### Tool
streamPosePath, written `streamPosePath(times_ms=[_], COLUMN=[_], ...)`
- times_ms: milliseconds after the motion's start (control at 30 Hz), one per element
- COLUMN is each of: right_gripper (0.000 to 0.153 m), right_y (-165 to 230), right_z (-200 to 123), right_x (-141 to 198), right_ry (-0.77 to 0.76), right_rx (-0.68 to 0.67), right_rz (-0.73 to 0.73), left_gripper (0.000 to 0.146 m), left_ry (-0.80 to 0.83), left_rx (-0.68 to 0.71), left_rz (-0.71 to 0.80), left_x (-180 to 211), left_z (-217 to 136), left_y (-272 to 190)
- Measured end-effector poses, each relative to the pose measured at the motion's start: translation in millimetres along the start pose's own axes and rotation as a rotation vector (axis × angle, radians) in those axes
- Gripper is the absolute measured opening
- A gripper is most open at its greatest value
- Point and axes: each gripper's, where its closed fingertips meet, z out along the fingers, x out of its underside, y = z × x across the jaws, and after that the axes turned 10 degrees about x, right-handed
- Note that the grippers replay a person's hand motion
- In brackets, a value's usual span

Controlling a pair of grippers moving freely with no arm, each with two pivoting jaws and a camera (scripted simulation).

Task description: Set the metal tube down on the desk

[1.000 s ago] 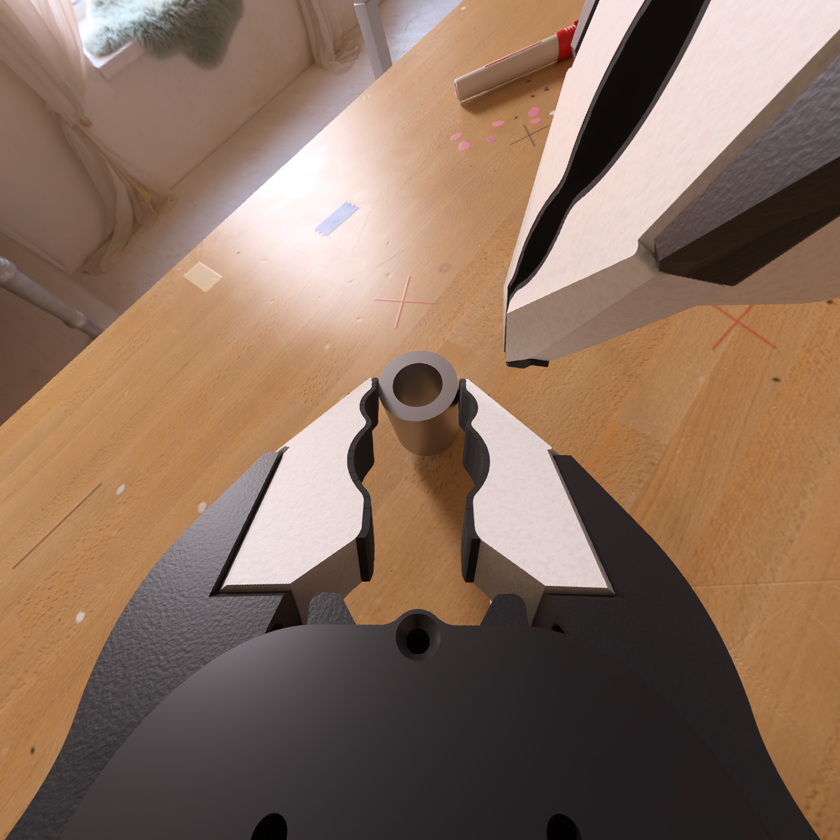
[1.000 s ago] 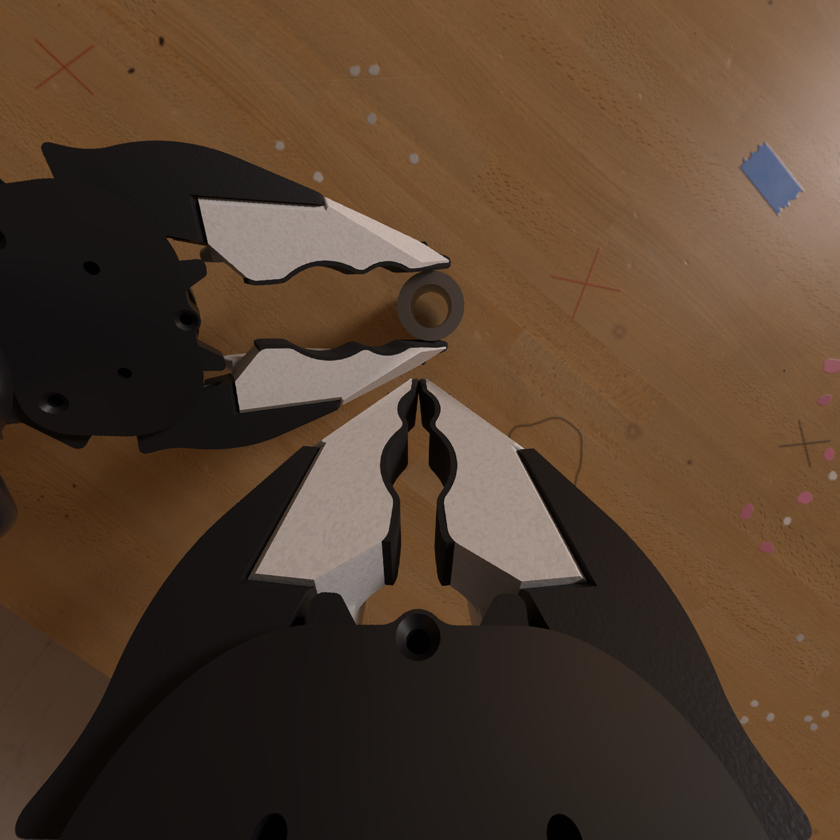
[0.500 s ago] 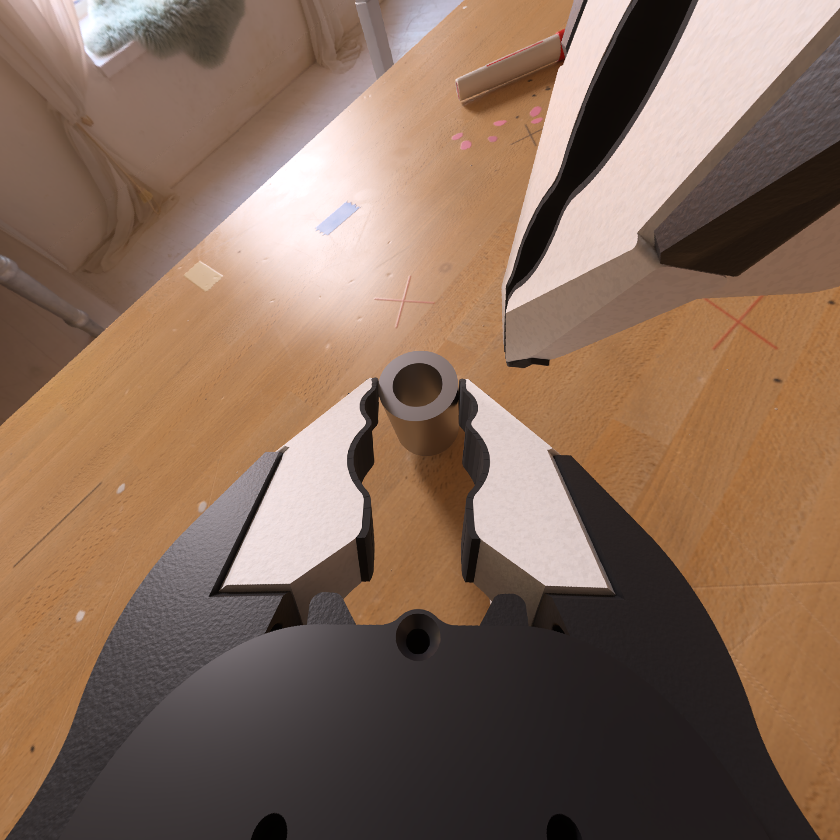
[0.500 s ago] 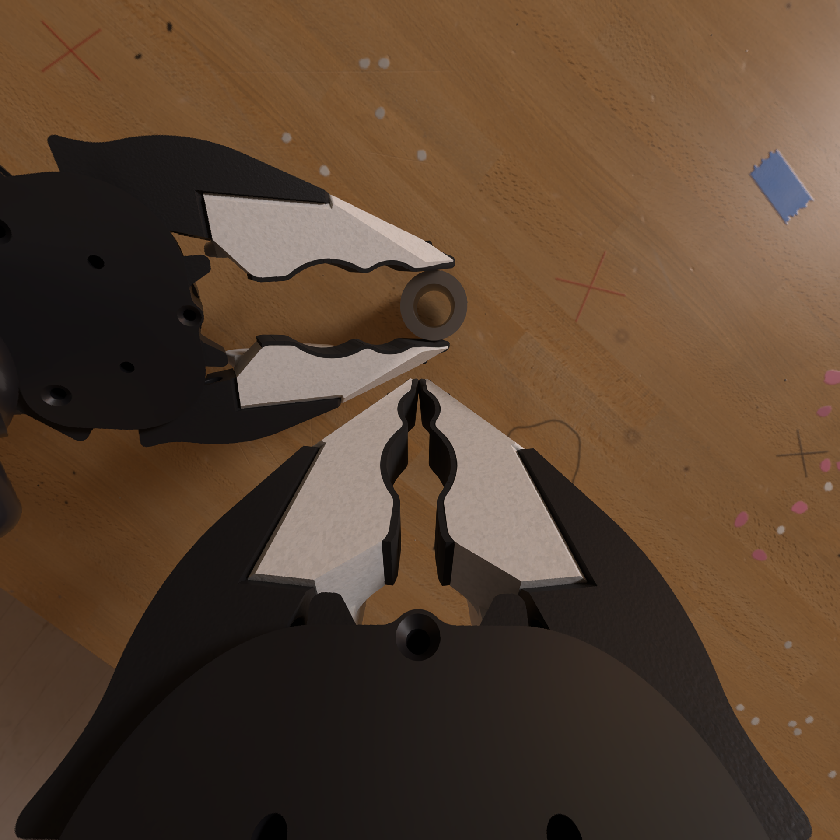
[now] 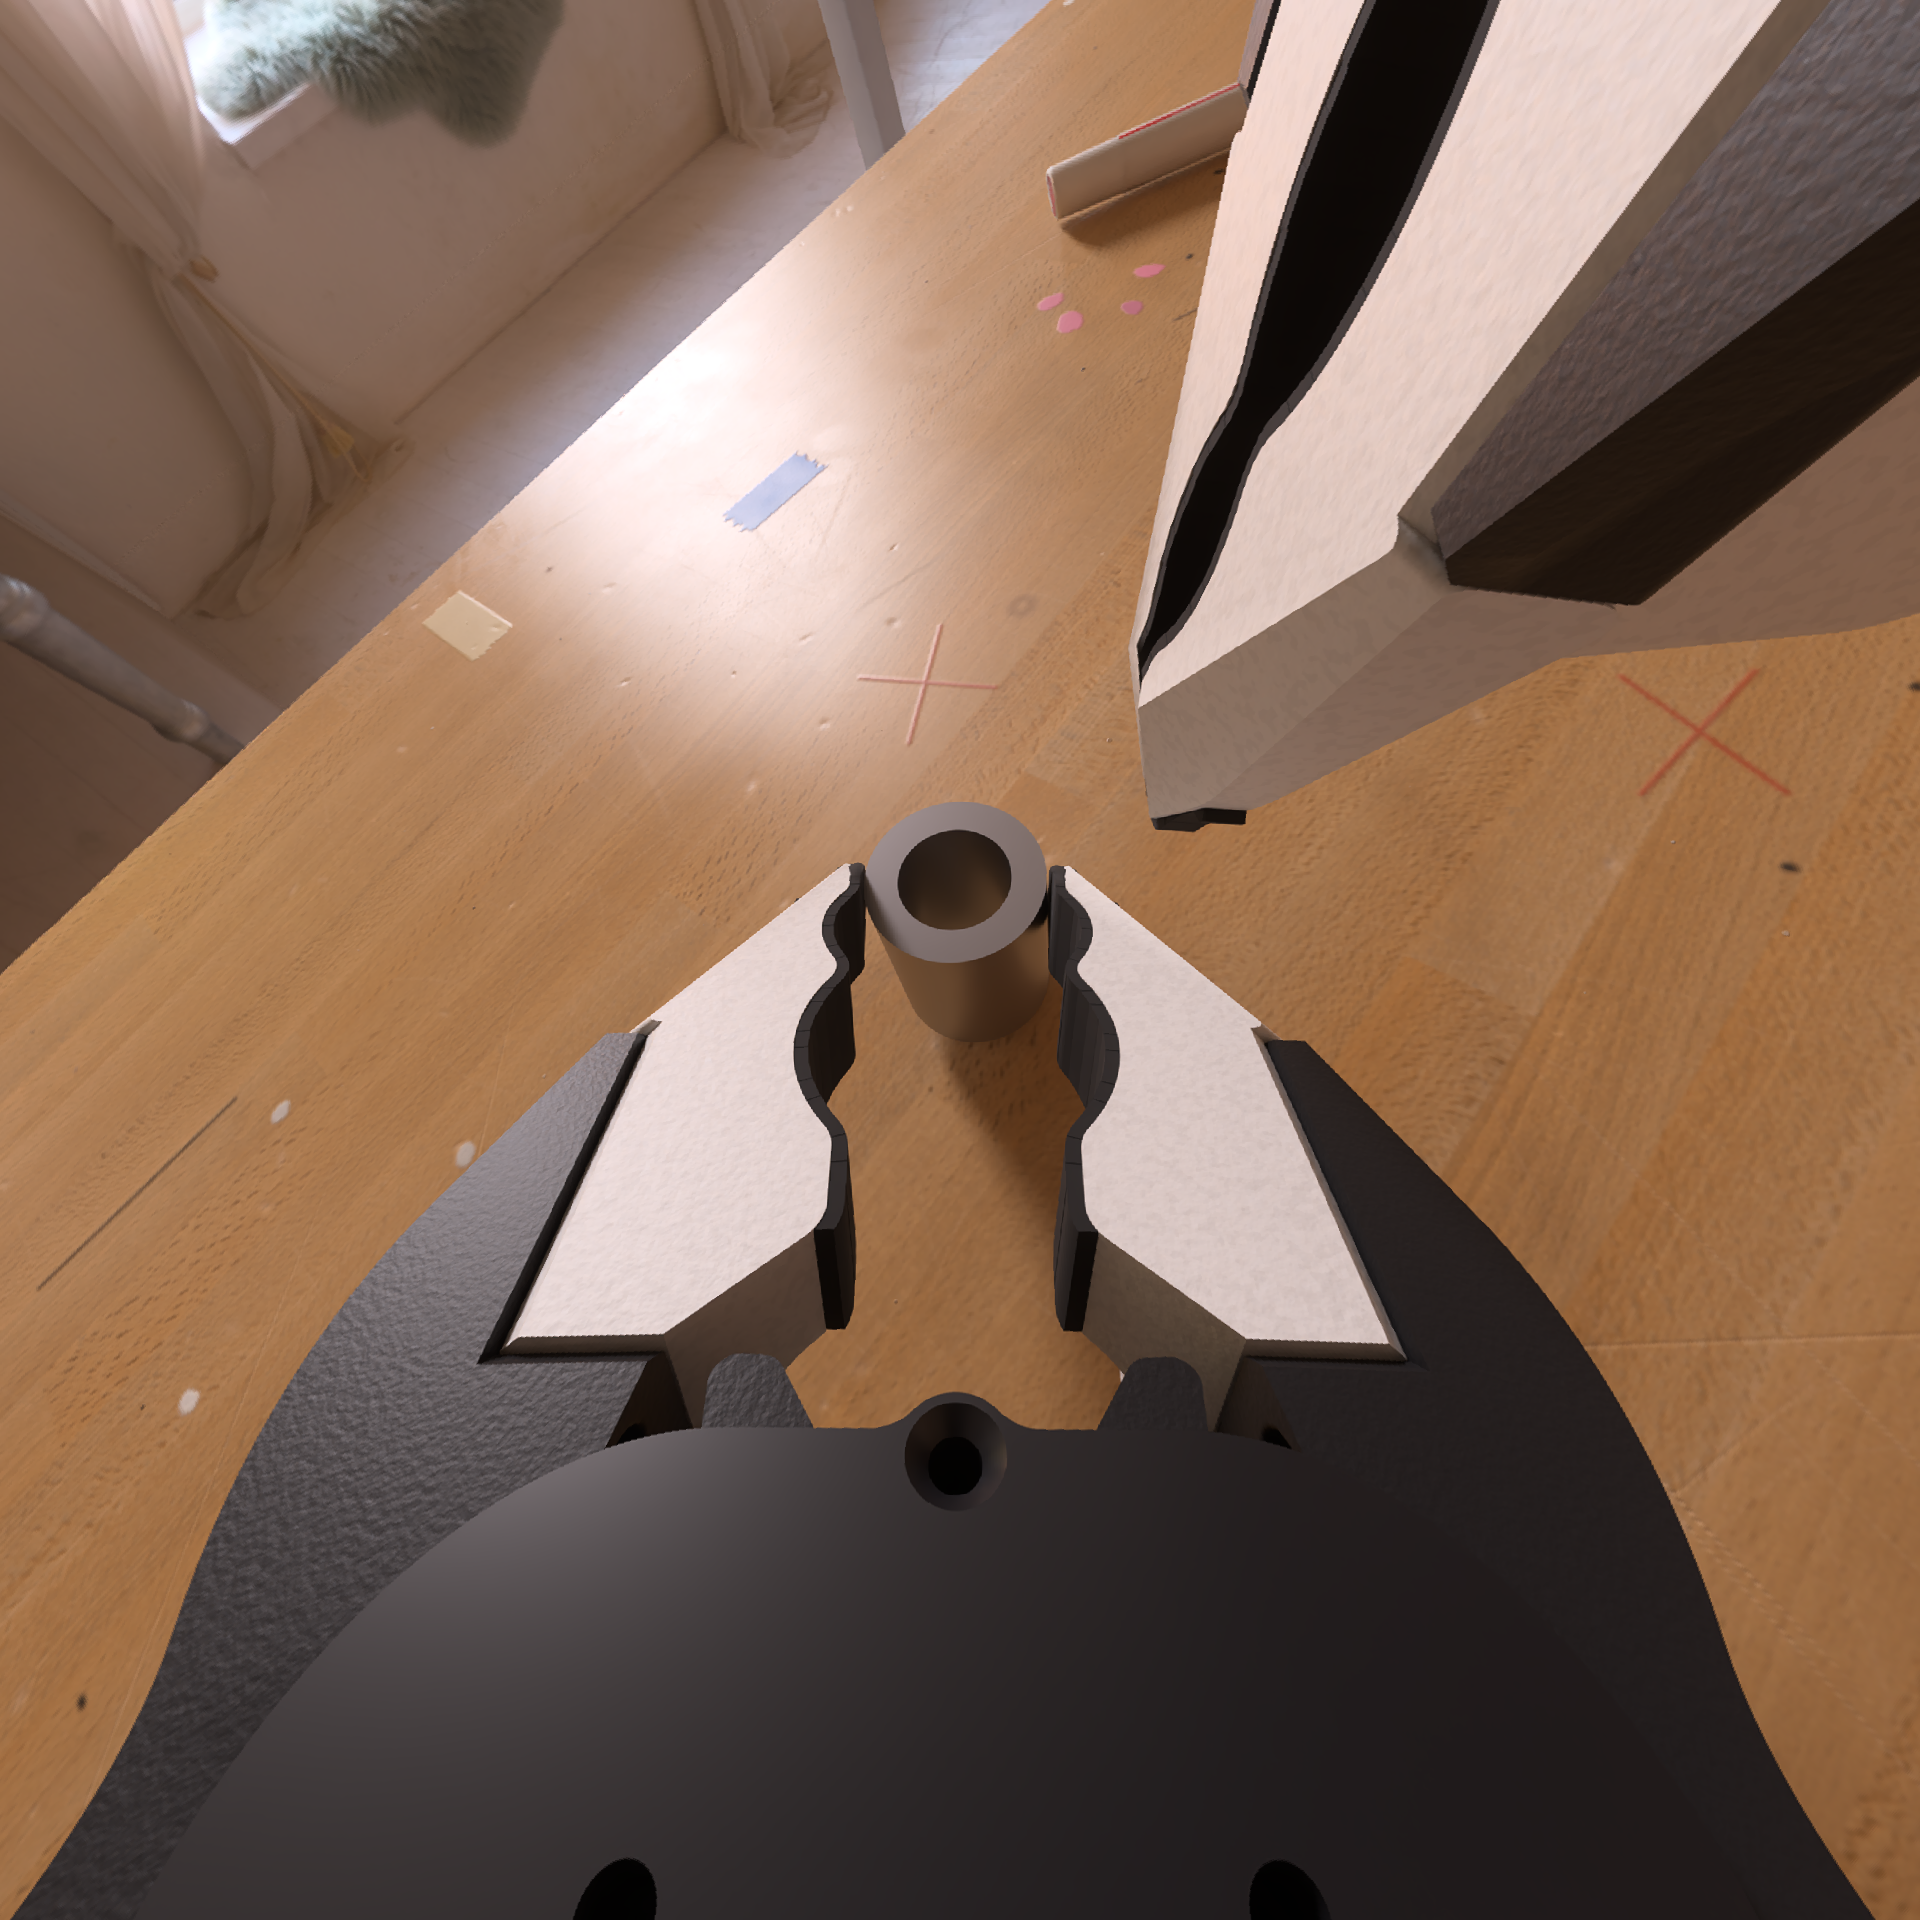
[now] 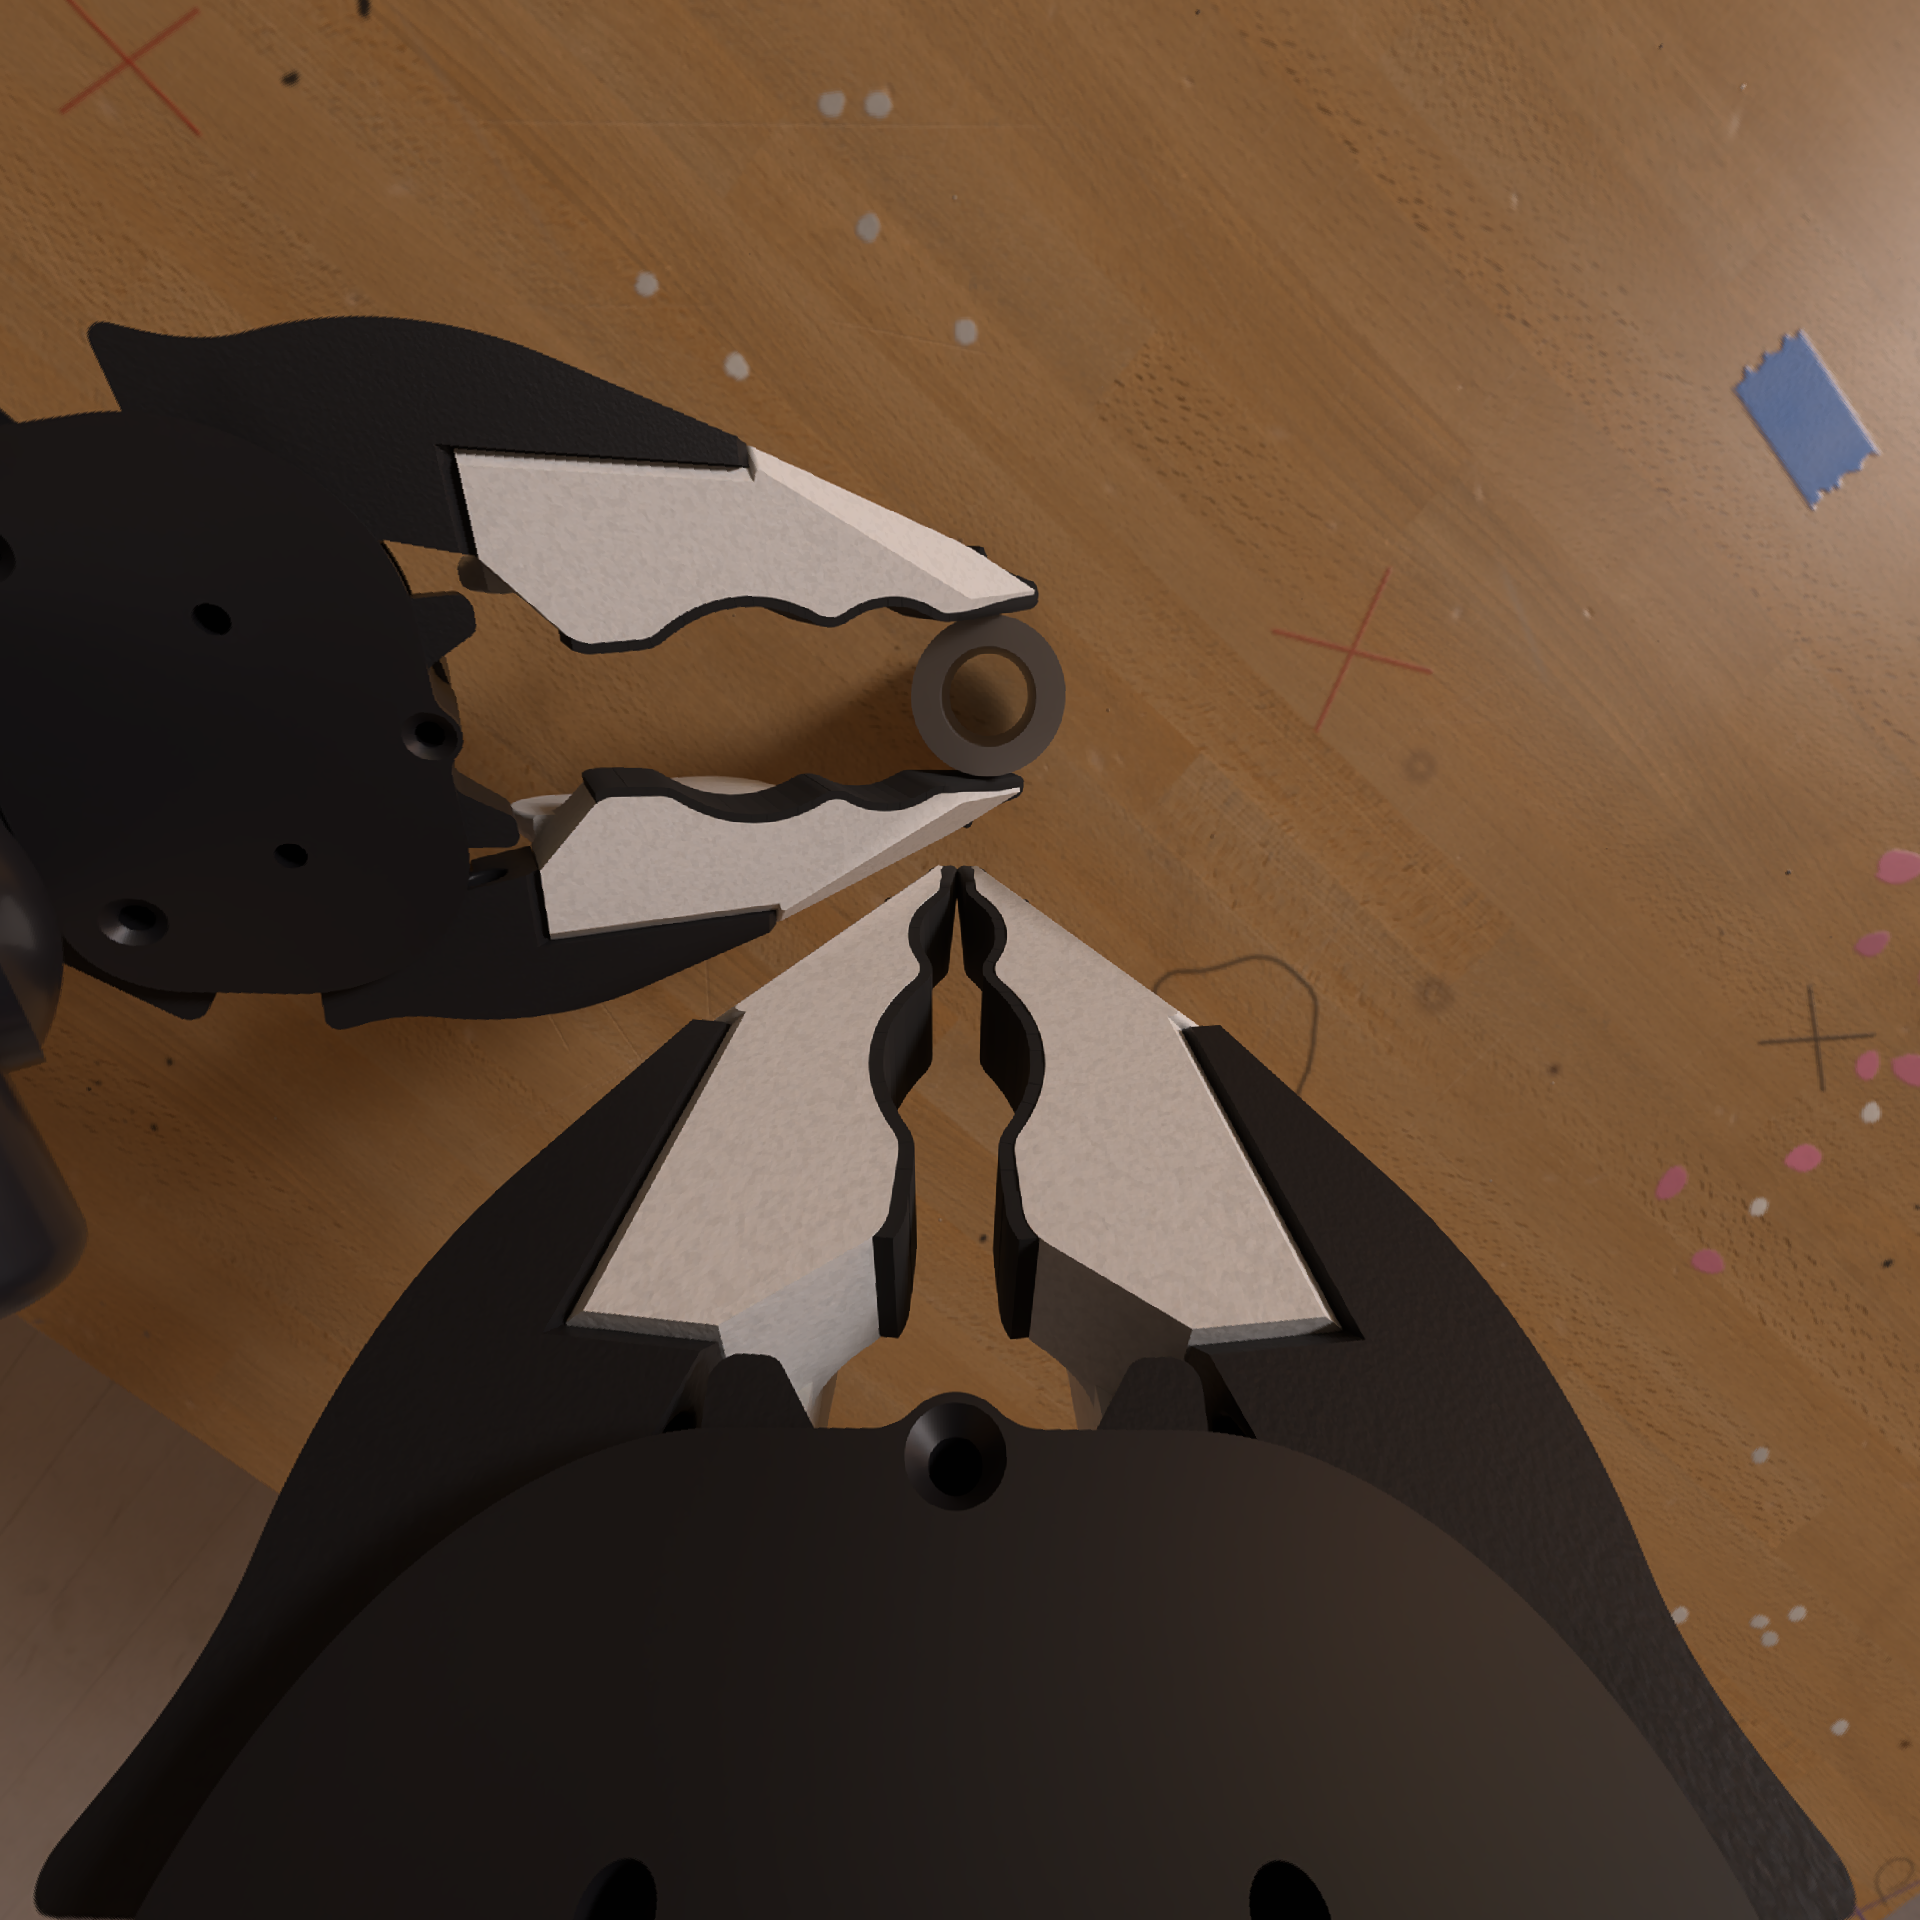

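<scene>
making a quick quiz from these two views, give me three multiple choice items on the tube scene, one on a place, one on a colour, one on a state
1. Where is the metal tube?
A. lying beside the blue tape
B. upright between the left gripper's fingertips
C. inside the right gripper

2. What colour is the strip of tape on the desk?
A. blue
B. green
C. black

3. How do the right gripper's fingers stand?
A. spread wide
B. clamped on the tube
C. closed together on nothing

Key:
1 B: its open end faces up, with a finger on each side in both views.
2 A: the strip shows blue in both views.
3 C: the tips nearly meet in the right wrist view, and the tube sits apart, beyond them.
</scene>
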Motion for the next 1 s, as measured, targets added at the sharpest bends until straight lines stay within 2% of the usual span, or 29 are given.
streamPosePath(times_ms=[233,1000], right_gripper=[0.0,0.0], right_y=[0.0,0.3], right_z=[0.1,0.4], right_x=[0.9,1.5], right_ry=[0.021,0.005], right_rx=[-0.013,-0.023], right_rz=[0.027,-0.016], left_gripper=[0.035,0.035], left_ry=[0.005,0.008], left_rx=[0.007,-0.004], left_rz=[0.003,0.009], left_x=[0.5,0.8], left_z=[1.0,0.8], left_y=[-1.0,-0.3])
